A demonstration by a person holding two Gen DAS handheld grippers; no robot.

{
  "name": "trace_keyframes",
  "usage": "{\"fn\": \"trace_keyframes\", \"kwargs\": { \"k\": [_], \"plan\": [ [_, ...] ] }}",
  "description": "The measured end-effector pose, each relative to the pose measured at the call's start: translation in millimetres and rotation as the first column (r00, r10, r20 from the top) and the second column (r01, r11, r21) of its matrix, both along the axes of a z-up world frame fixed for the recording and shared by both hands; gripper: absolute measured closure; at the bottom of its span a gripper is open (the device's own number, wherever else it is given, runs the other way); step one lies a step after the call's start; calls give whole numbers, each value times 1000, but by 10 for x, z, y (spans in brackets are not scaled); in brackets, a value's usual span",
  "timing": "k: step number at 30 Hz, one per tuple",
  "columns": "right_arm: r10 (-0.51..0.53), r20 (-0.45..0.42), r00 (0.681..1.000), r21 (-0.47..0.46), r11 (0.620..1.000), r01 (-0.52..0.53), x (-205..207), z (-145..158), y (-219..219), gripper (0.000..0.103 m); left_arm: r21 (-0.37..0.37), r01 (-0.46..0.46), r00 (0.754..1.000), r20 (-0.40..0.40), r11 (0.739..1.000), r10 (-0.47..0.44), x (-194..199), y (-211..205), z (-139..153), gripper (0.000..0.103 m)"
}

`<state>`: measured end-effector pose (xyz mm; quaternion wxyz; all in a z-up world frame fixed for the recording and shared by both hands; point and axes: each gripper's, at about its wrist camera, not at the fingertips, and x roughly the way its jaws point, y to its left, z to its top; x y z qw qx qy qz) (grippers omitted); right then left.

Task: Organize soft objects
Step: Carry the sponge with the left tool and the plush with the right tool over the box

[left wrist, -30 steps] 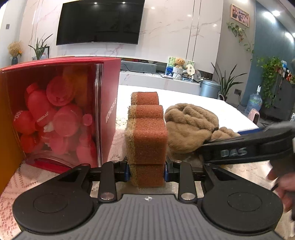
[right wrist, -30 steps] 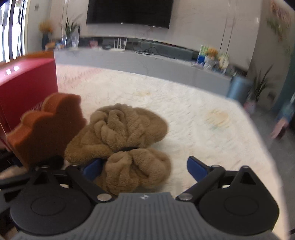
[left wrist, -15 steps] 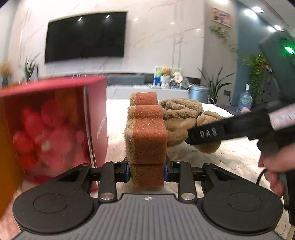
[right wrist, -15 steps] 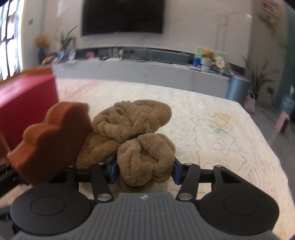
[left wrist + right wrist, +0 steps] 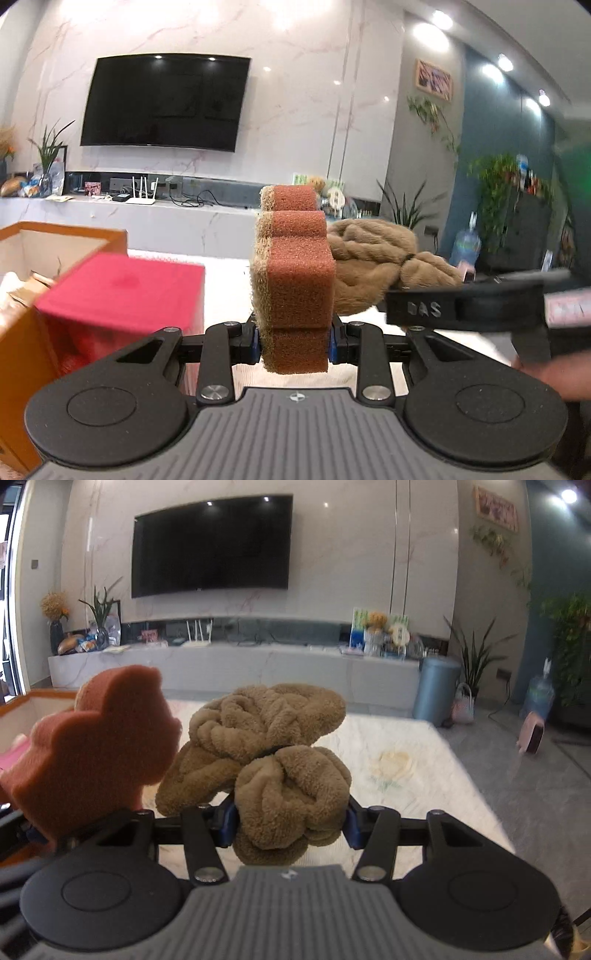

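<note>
Left hand-held gripper (image 5: pixel 294 341) clamped on the base of the rust sponge (image 5: pixel 295 280). Right hand-held gripper (image 5: pixel 290 825) just closed, now pinching one lobe of the brown plush scrunchie (image 5: pixel 273 753). Both are off the white worktop (image 5: pixel 402 760), side by side. Risks I see: scrunchie held by one lobe may slip free; sponge stands tall, may clip the red box (image 5: pixel 122 291).

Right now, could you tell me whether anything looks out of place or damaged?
Nothing stands out. The left gripper holds the orange sponge upright, the right gripper holds the brown plush bow, and both look intact.
</note>
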<state>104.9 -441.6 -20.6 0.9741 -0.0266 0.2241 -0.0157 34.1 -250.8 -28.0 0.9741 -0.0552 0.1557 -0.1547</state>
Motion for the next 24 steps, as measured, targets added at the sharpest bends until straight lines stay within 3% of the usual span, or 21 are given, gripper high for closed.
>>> {"fn": "trace_keyframes", "kwargs": {
  "k": [3,7,9,14,17,21,24],
  "plan": [
    [-36,96,995,-16,999,38,-257,312,138,50,-36,6,998,61,999,-4,-111,162,262,68],
    [-49,157,986,8,999,48,-567,646,430,50,-75,-15,985,172,997,28,-298,453,563,68],
    [-36,176,984,6,999,36,-694,791,628,50,-109,-40,983,175,993,59,-324,617,685,68],
    [5,210,978,13,1000,-8,-848,1110,1162,50,-201,-64,987,133,978,92,-268,1128,995,68],
    [32,218,975,19,999,-37,-854,1279,1506,50,-236,-75,994,64,969,92,-130,1460,1168,68],
    [38,211,977,56,997,-51,-776,1391,1900,50,-349,-58,998,-50,935,43,171,2047,1141,68],
    [27,181,983,143,988,-53,-632,1363,2073,50,-359,-55,991,-135,932,6,457,2380,1023,68]
  ]
}}
